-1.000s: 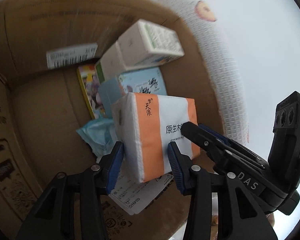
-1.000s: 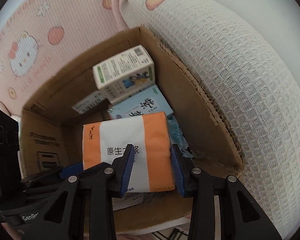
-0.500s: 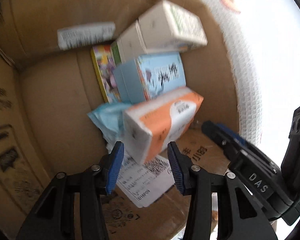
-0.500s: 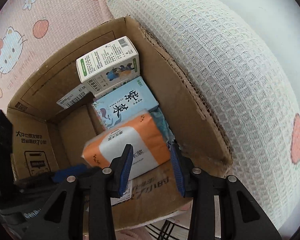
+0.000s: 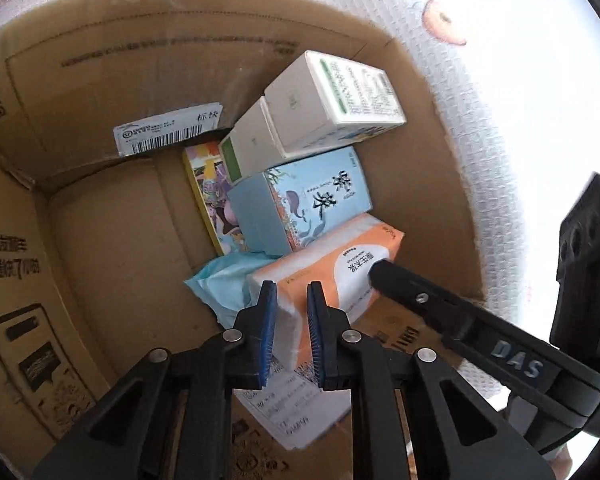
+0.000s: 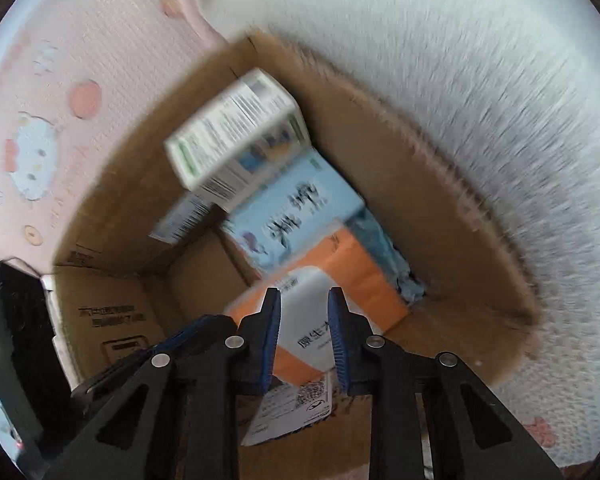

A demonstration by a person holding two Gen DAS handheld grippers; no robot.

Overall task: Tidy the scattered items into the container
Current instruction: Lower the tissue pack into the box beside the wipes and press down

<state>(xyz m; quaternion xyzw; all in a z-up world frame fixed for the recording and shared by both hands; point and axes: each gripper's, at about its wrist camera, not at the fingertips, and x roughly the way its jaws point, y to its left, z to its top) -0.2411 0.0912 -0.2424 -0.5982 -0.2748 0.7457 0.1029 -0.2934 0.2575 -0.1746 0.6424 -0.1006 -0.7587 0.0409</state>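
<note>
The open cardboard box (image 5: 100, 220) (image 6: 112, 312) holds an orange-and-white tissue pack (image 5: 340, 256) (image 6: 352, 276), lying tilted against a light blue box (image 5: 316, 200) (image 6: 296, 216). A white-and-green carton (image 5: 340, 100) (image 6: 236, 136) leans above them. A teal pouch (image 5: 224, 280) and a colourful flat pack (image 5: 208, 184) sit beside them. My left gripper (image 5: 292, 320) hangs over the pack's near end, jaws closing and almost together, nothing between them. My right gripper (image 6: 303, 320) hovers above the pack, jaws also closing on nothing. In the left wrist view a right finger (image 5: 420, 300) shows by the pack.
A shipping label (image 5: 288, 404) lies on the box floor, and a barcode sticker (image 5: 168, 130) is on the far wall. A white waffle blanket (image 6: 480, 100) bulges over the box's right wall. Pink cartoon-print bedding (image 6: 40, 152) lies behind the box.
The tissue pack, between both grippers a second ago, has dropped and tipped into the box. Both pairs of jaws have since narrowed, the left by much more.
</note>
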